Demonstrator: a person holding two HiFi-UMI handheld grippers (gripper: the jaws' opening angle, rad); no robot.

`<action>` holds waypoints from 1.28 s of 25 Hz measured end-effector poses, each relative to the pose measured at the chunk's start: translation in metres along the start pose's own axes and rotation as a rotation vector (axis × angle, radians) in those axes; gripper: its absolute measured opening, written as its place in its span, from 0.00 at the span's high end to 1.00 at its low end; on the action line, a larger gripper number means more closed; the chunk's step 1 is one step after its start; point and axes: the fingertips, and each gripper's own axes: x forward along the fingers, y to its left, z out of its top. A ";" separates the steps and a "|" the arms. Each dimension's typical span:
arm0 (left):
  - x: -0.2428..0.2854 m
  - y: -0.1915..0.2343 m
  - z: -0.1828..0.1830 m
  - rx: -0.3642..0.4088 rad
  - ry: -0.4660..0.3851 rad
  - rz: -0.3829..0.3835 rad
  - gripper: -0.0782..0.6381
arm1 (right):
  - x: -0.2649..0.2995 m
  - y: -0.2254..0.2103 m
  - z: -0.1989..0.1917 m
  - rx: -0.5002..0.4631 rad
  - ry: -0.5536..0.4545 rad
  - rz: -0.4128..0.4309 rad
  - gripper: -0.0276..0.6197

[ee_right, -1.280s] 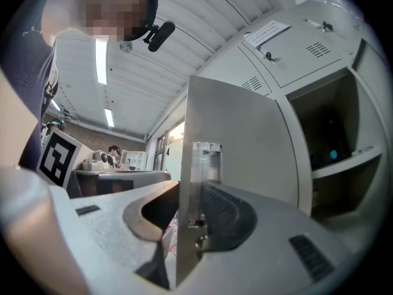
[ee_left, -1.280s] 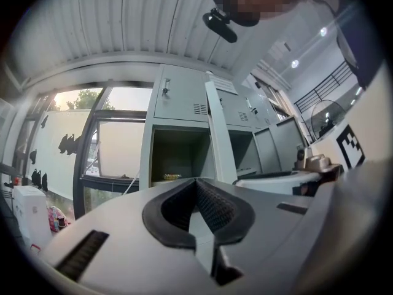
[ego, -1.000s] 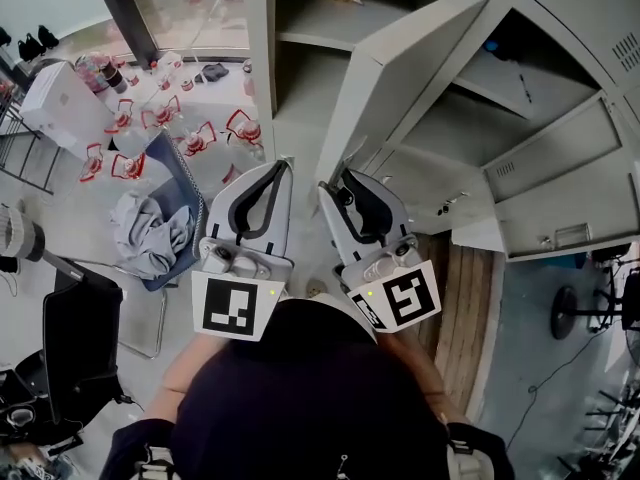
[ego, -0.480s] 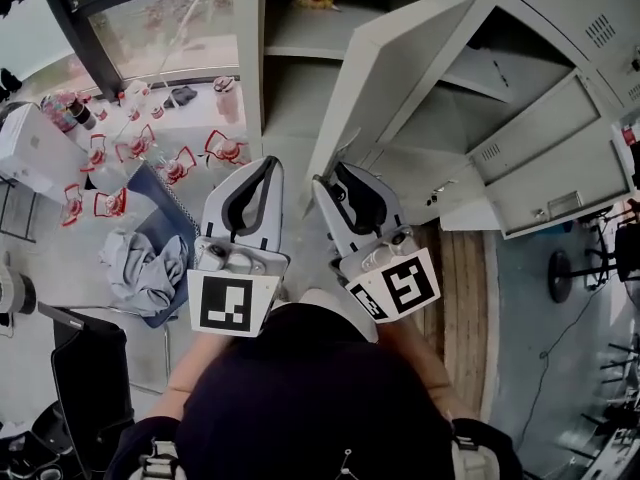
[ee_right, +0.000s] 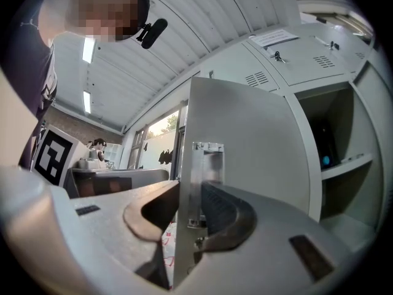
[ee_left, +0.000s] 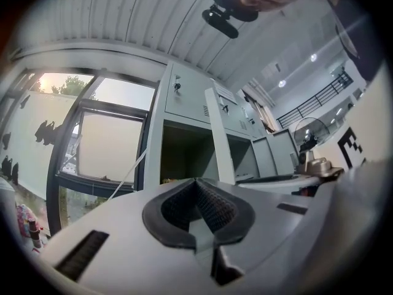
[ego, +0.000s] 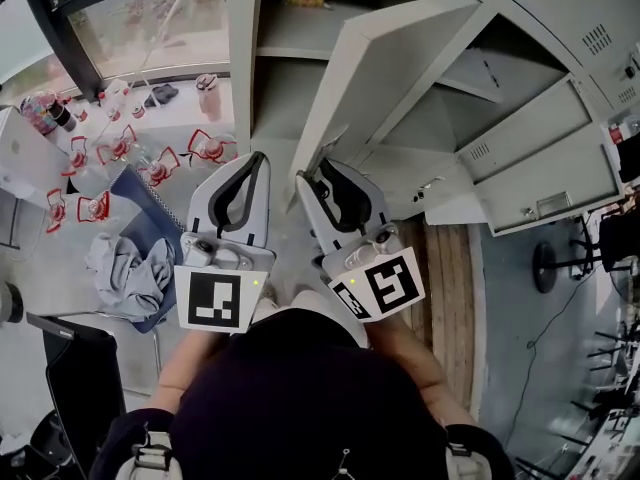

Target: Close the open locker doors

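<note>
A tall grey locker door stands open, swung out from the locker bank. My right gripper straddles its free edge. In the right gripper view the door and its metal latch plate sit between the jaws, and the right gripper is shut on that edge. My left gripper hangs beside it to the left, shut and holding nothing. The left gripper faces the open compartment and the door, seen edge-on. Further right, two more locker doors hang open.
On the floor to the left lie a heap of clothes on a blue mat and several bottles and red-and-white items below a window. A black chair stands at the lower left. Wooden flooring runs along the right.
Both grippers and the door's edge have drifted left in the head view, along with the rest of the scene. The right gripper has stayed on the door's edge.
</note>
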 end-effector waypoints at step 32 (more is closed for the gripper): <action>0.018 0.044 -0.016 -0.004 0.022 0.030 0.89 | 0.066 -0.005 -0.010 -0.002 0.000 -0.041 0.80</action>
